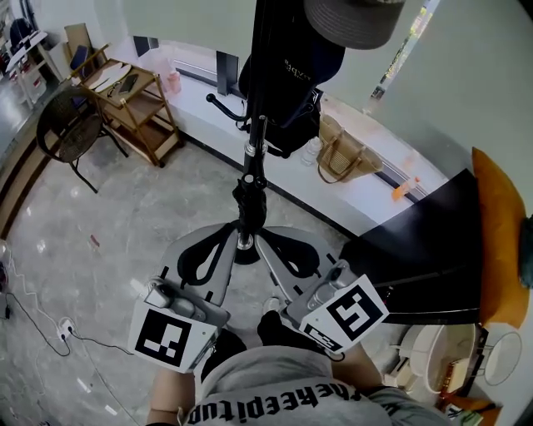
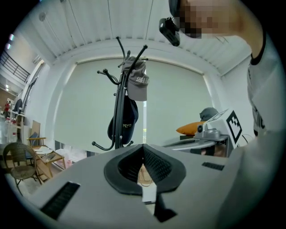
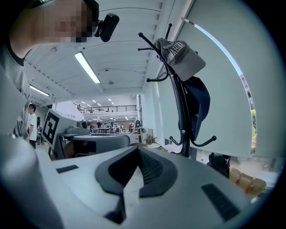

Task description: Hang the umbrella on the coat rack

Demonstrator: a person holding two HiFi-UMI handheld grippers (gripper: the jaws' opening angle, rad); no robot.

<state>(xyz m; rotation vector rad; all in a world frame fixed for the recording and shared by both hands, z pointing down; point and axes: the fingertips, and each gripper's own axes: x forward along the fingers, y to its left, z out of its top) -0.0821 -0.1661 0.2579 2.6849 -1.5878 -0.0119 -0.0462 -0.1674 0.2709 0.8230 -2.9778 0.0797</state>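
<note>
The black coat rack stands straight ahead of me, with a grey cap at its top and a navy cap lower down. A black bunched shape hangs low on the pole; I cannot tell whether it is the folded umbrella. My left gripper and right gripper point level at the pole's foot, side by side, both shut and empty. The left gripper view shows its gripper shut below the rack. The right gripper view shows its gripper shut, with the rack to its right.
A wooden trolley and a wicker chair stand at the left. A woven bag rests on the white sill behind the rack. A black table and an orange cushion are at the right.
</note>
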